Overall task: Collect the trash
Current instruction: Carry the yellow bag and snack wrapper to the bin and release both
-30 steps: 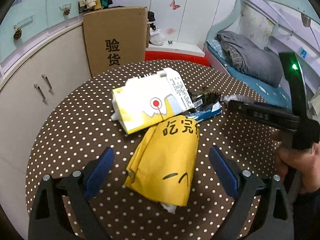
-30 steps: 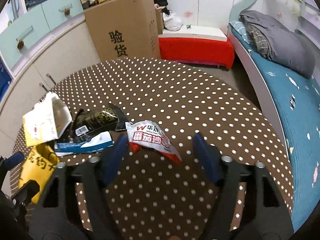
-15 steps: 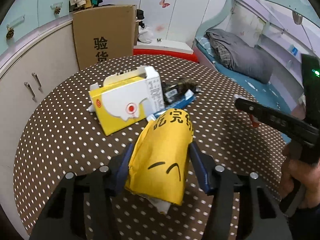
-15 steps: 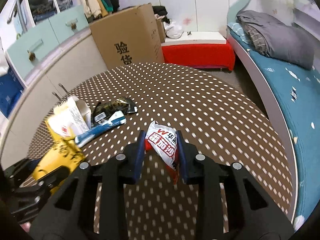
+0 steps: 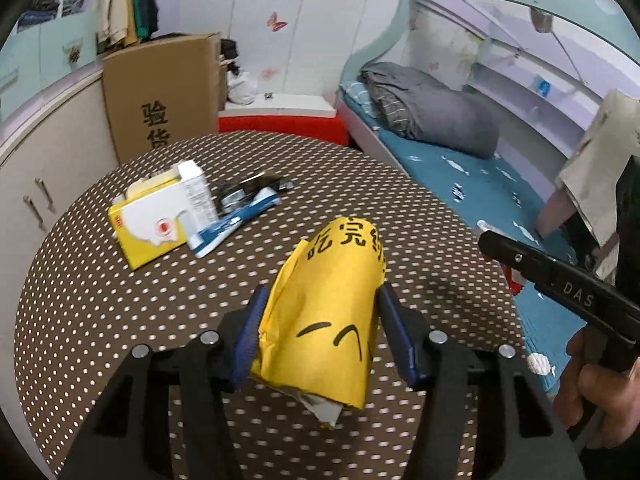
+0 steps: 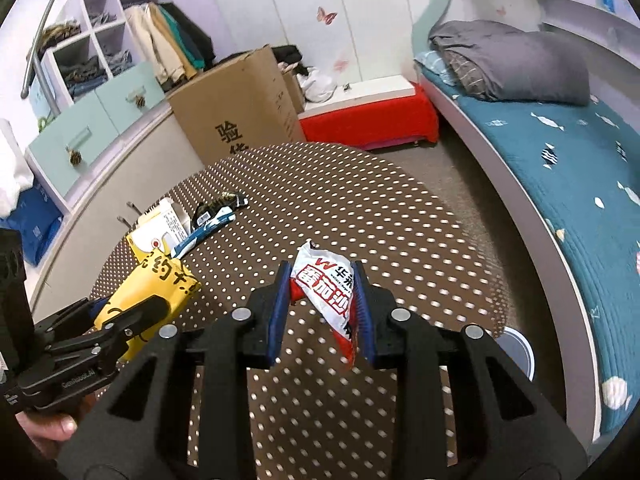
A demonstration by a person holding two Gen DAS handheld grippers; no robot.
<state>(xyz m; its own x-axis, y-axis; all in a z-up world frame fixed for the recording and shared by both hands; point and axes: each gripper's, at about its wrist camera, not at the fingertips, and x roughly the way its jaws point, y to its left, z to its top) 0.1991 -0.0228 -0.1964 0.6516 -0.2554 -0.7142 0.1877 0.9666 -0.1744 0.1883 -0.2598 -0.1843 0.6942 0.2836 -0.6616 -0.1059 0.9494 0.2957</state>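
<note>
Yellow wrapper (image 5: 328, 316) and sauce packet (image 6: 326, 294), earlier lying loose, now clamped.

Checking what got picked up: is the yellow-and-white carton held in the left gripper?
No, the left gripper is shut on the yellow wrapper, while the yellow-and-white carton lies on the dotted table.

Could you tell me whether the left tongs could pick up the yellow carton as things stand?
Probably not yet: the left tongs are shut on the yellow wrapper, so they are full. The carton itself lies unobstructed on the table.
</note>
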